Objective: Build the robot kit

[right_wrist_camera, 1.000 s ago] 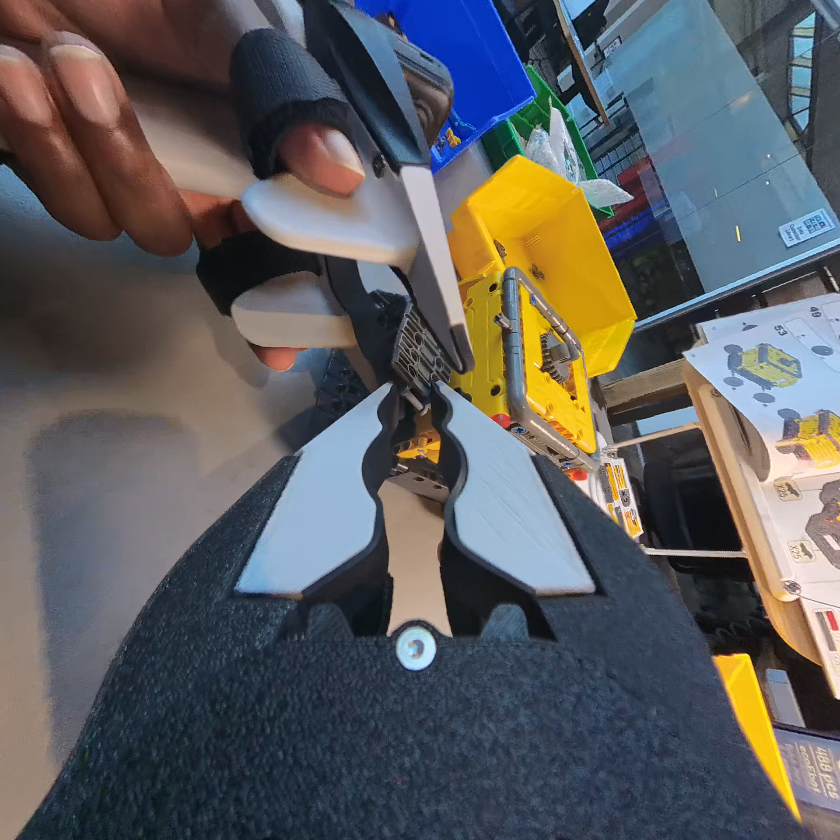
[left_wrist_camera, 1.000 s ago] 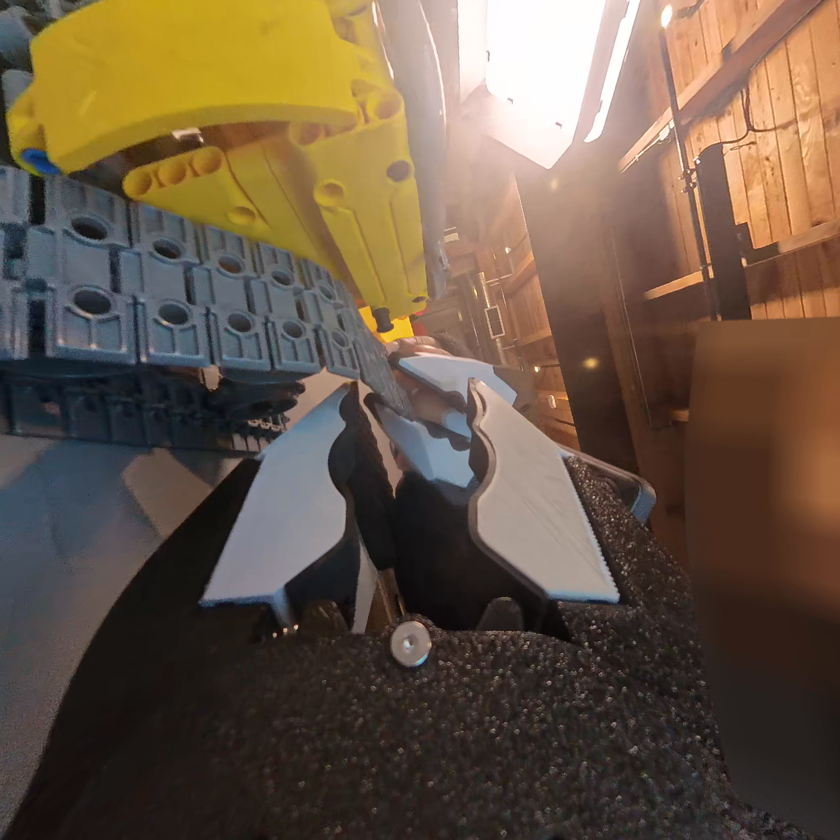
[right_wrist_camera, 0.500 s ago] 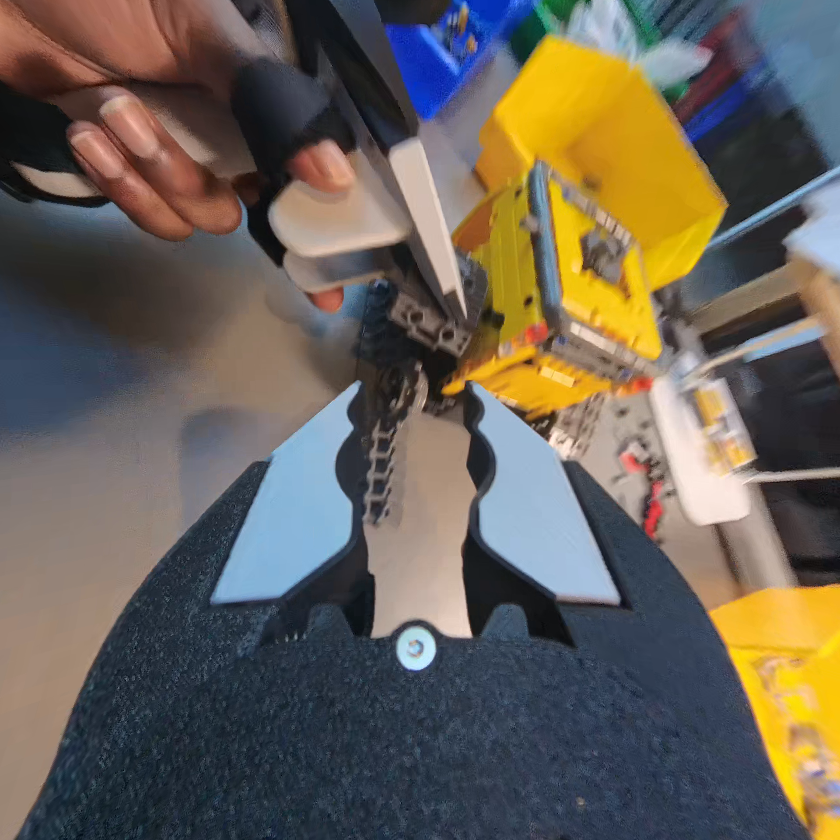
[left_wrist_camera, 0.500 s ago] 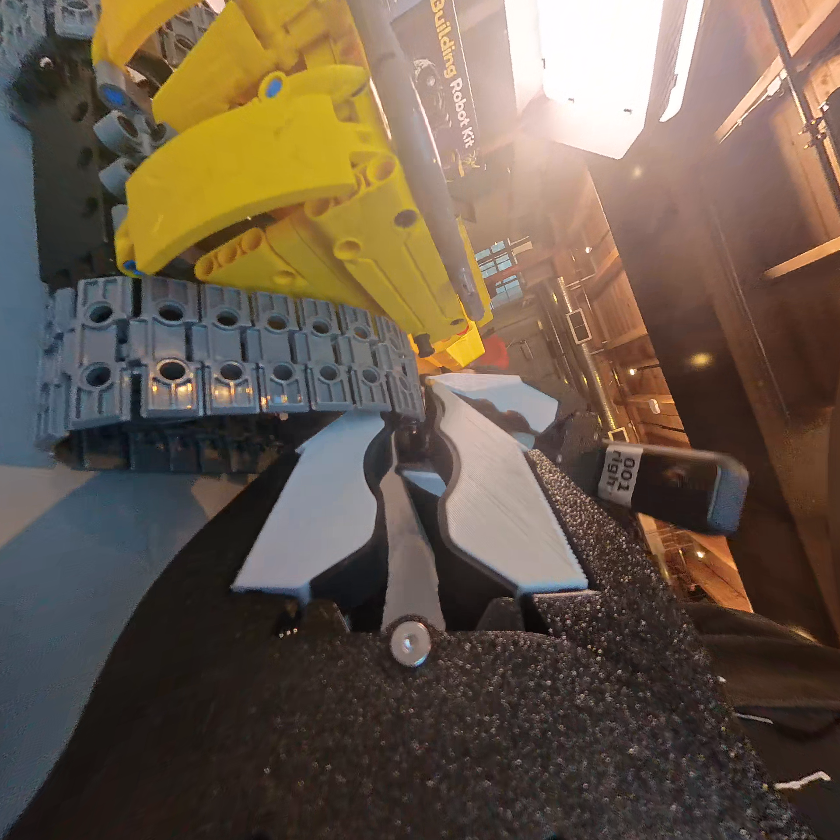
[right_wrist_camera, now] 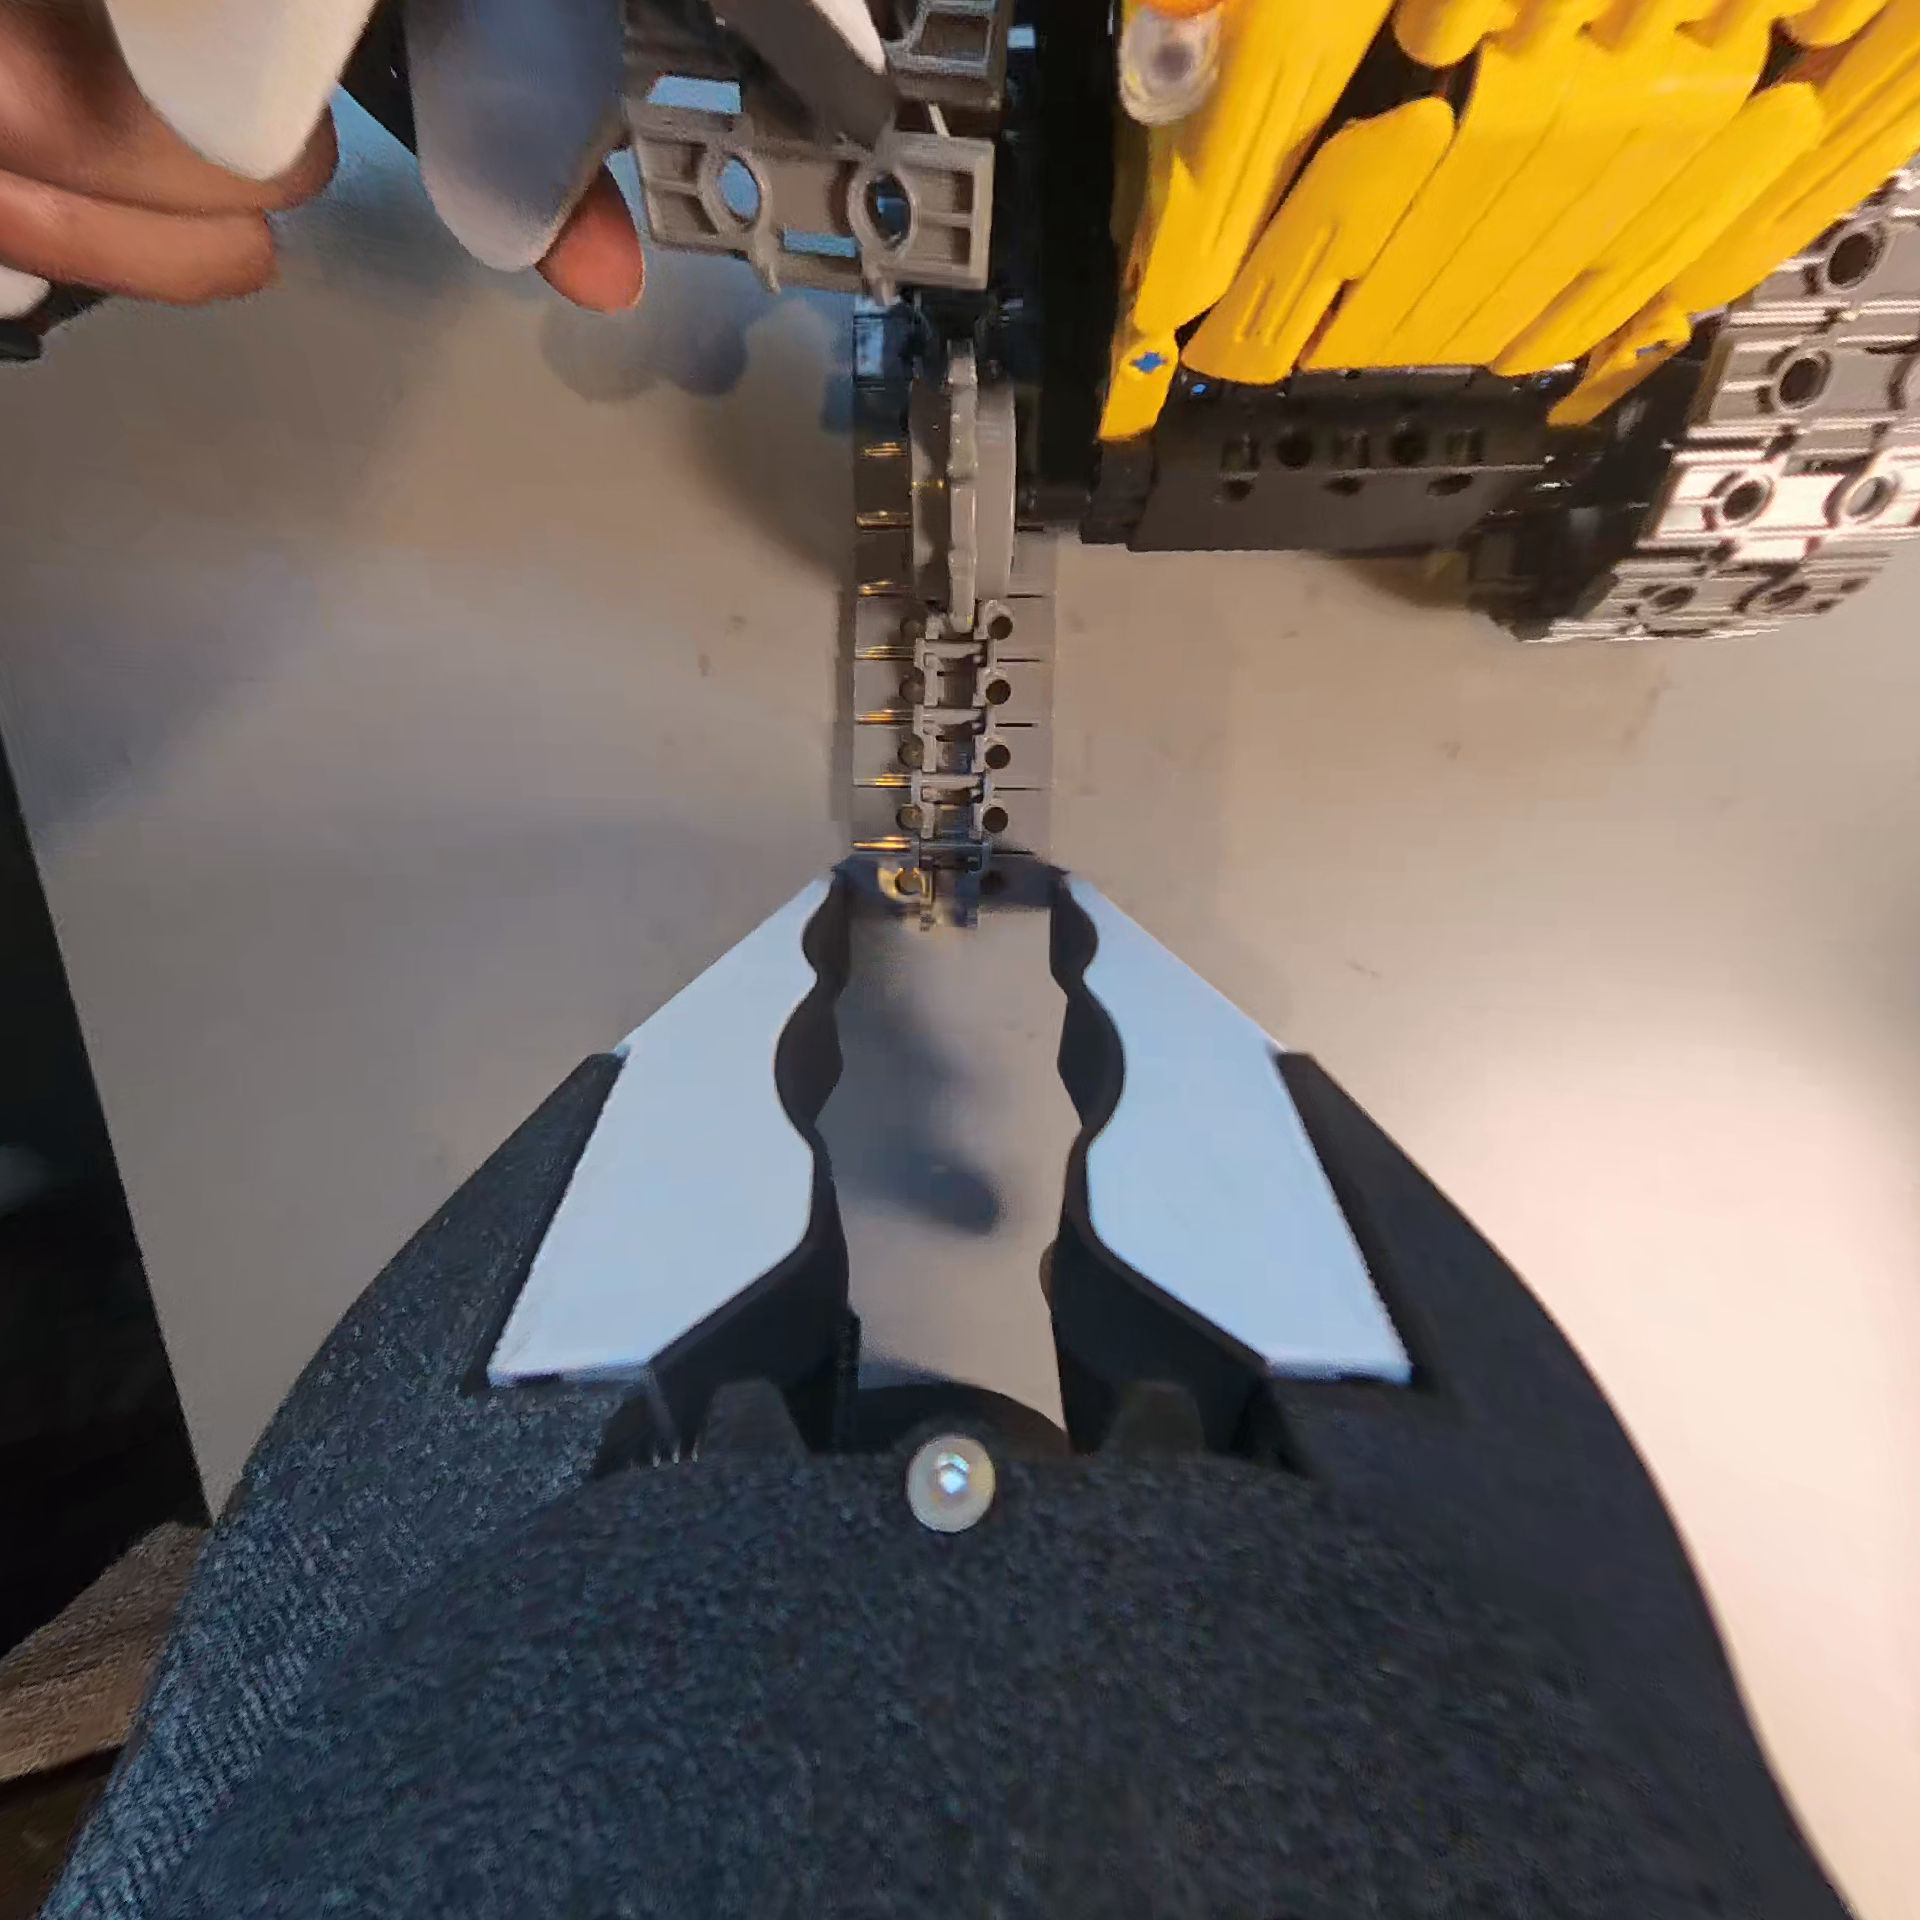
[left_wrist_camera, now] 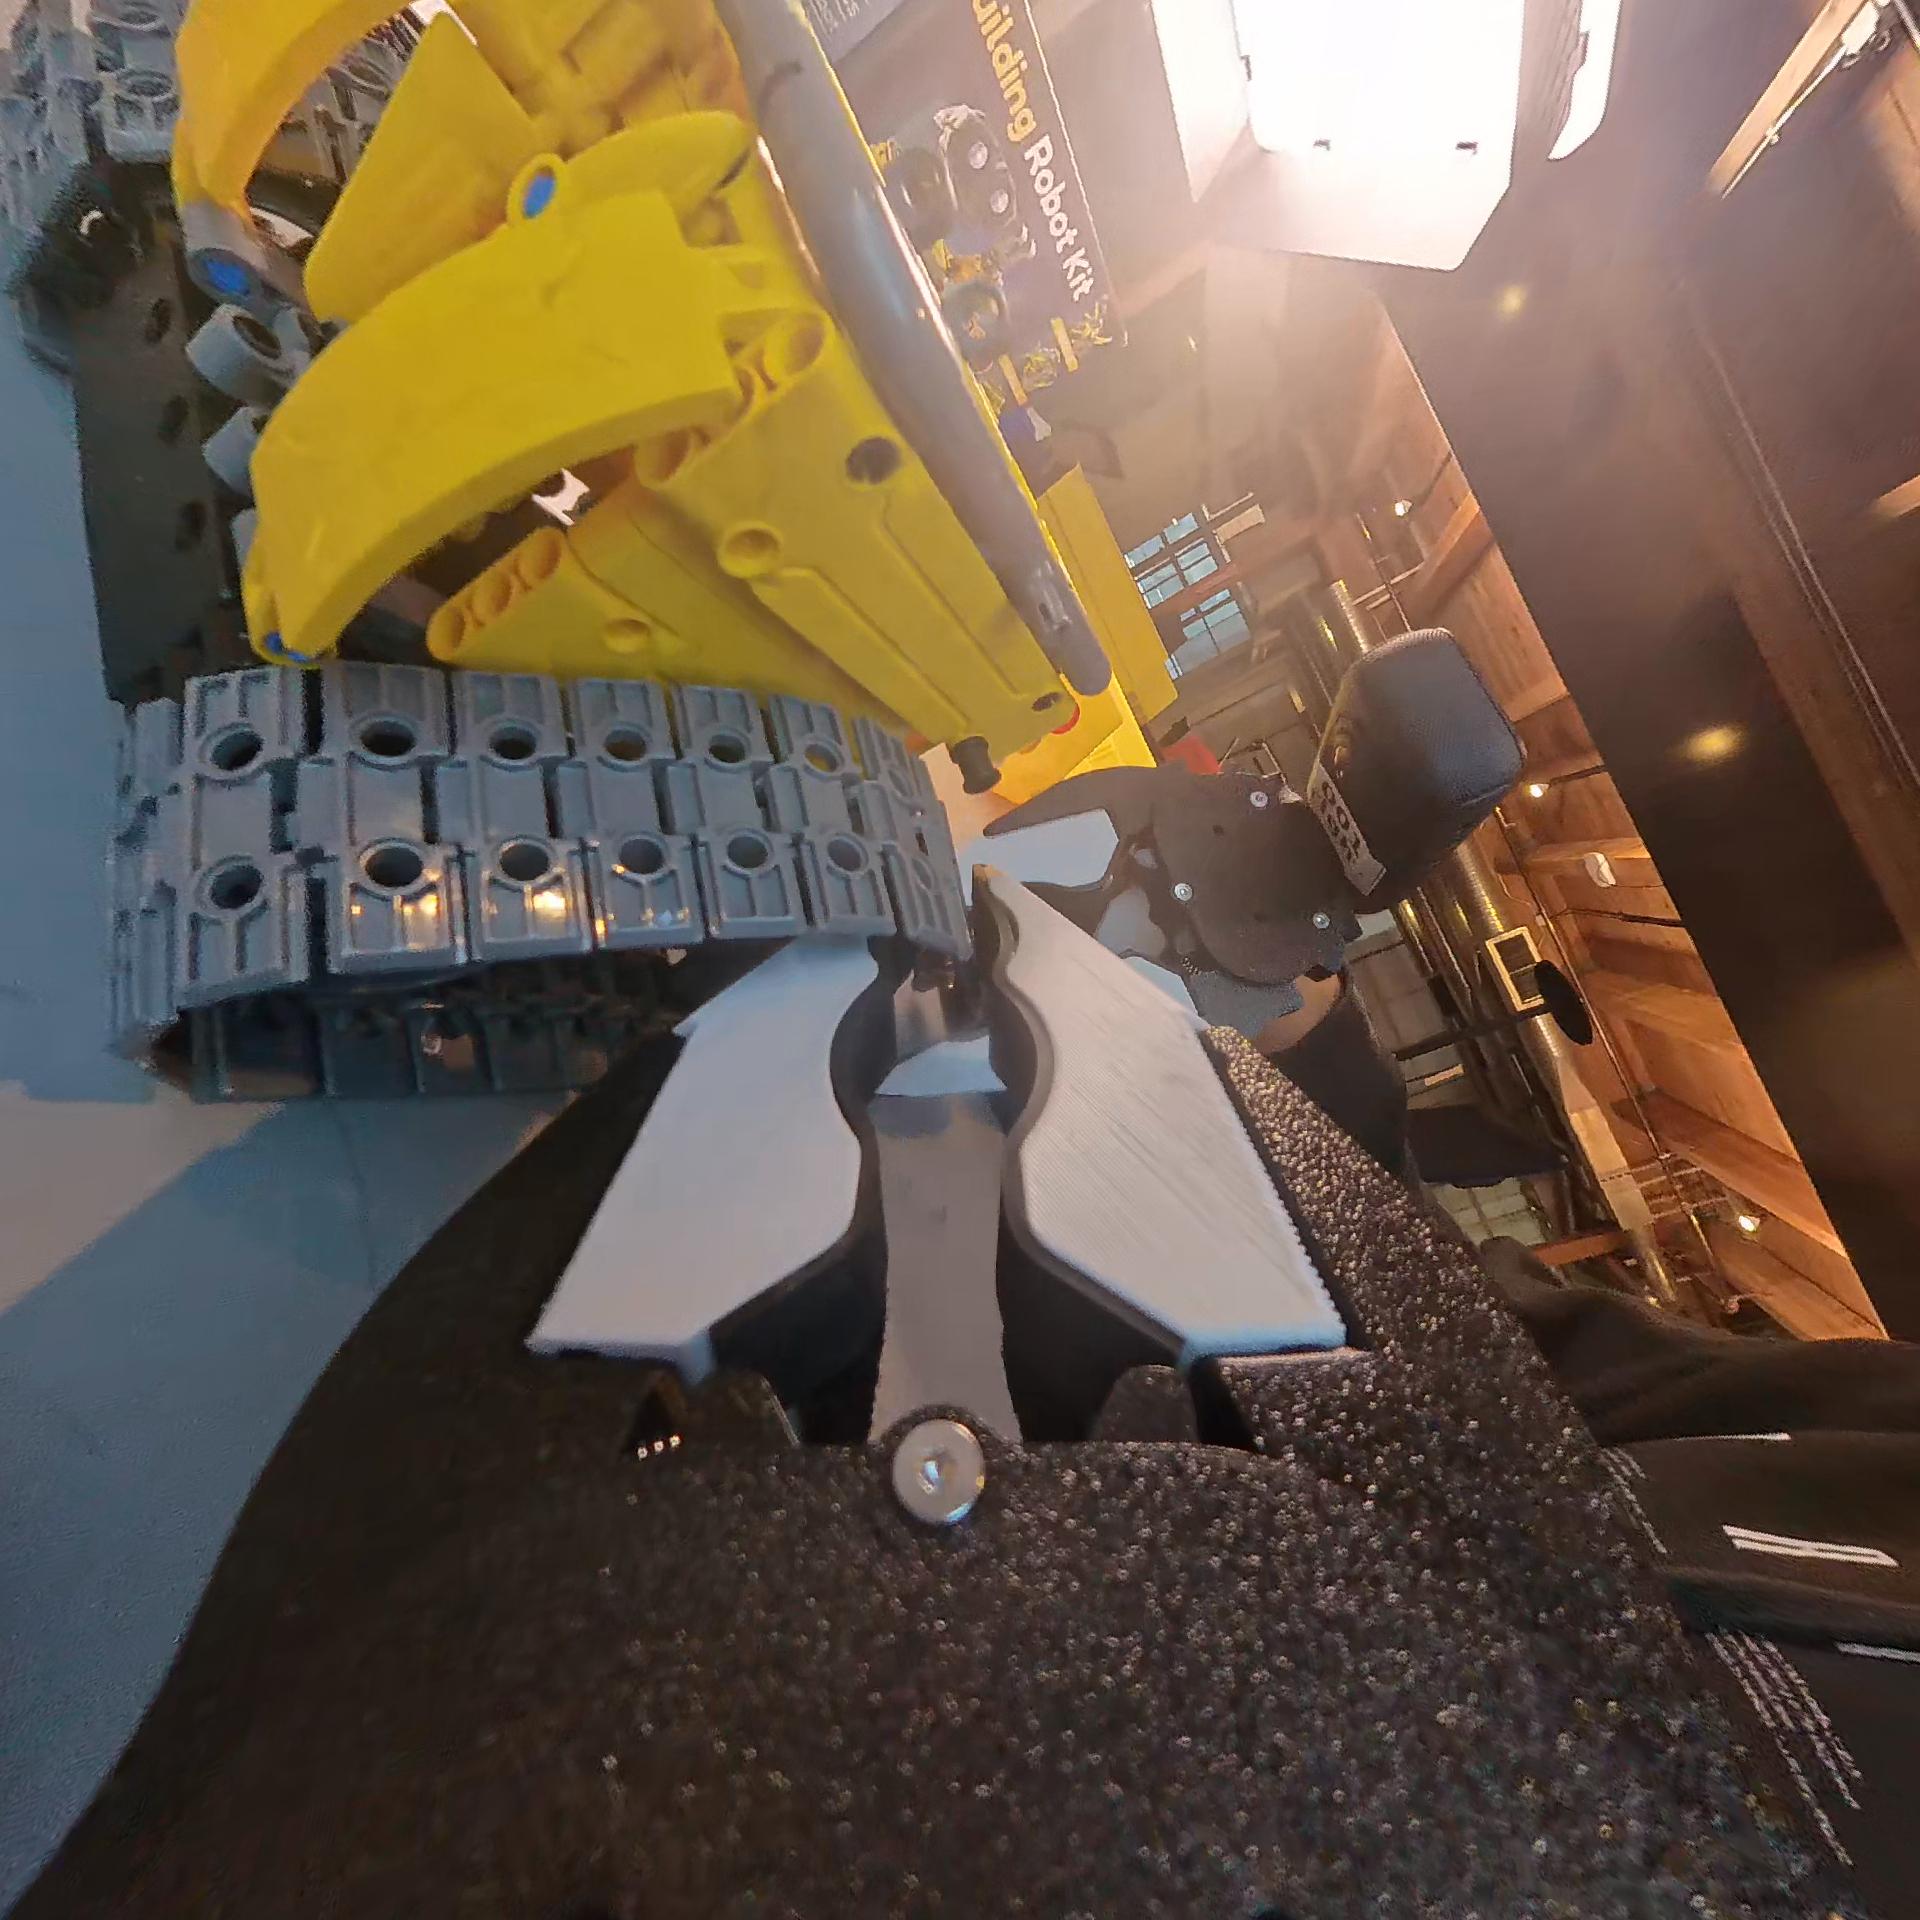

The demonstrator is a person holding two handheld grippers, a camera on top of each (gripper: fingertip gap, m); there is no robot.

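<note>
The left tool (left_wrist_camera: pixel 935 935) pinches the grey linked plastic track (left_wrist_camera: pixel 540 831) at twelve o'clock, and the right tool (right_wrist_camera: pixel 945 894), tips apart, straddles its loose end; a tug could unclip links.

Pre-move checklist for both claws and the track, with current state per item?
1. Left claw grip: closed on the end link of the grey track. Ok.
2. Right claw opening: open, with its tips on either side of the track's loose end. Ok.
3. Right claw contact with the track: cannot tell, because the tips sit right at the link edges.
4. Track run: lies straight and flat on the table. Ok.
5. Gear seated in the track links: cannot tell, blurred.
6. Yellow model clearance: off to the side of the right claw, not between its fingers. Ok.
</note>
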